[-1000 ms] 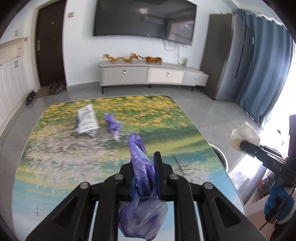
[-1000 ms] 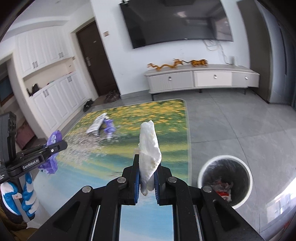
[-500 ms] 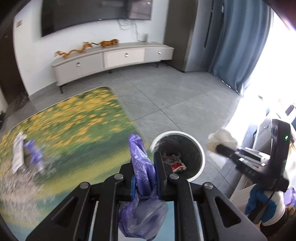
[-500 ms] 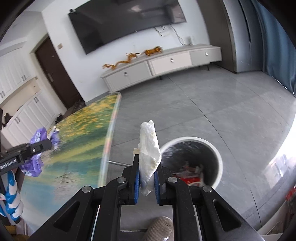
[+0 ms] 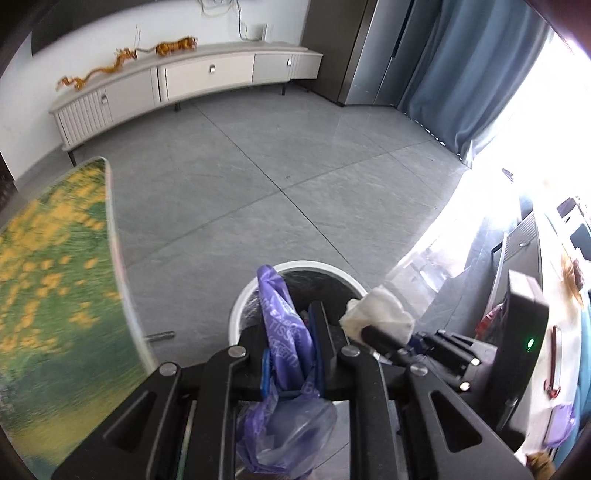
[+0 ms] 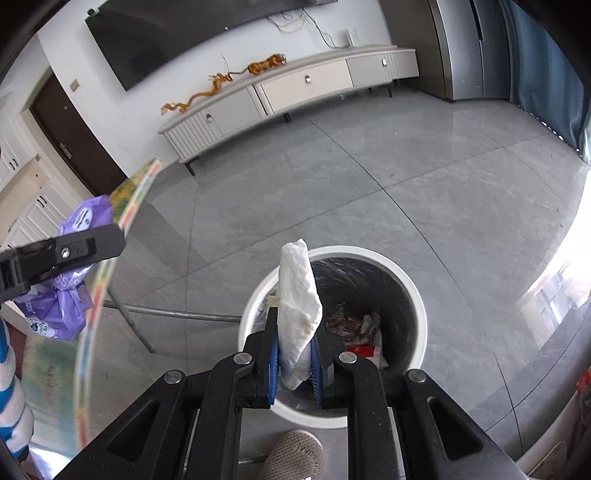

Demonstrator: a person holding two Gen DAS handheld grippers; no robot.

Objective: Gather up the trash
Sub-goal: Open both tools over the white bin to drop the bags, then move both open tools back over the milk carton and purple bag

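1. My left fingers are clamped on a purple bag, nearly closed around it.
2. My right fingers pinch a white tissue, almost closed.
3. Both hang over the white bin on the floor, beside the worktop.
4. Red and white scraps, perhaps wrappers, lie inside the bin.

A home living room is showing ahead of the tool: a long low white media cabinet is standing against the far wall under a large wall-mounted television, blue curtains are hanging to the right, grey floor tiles are spreading out beyond, and a dark entry door is standing far left.
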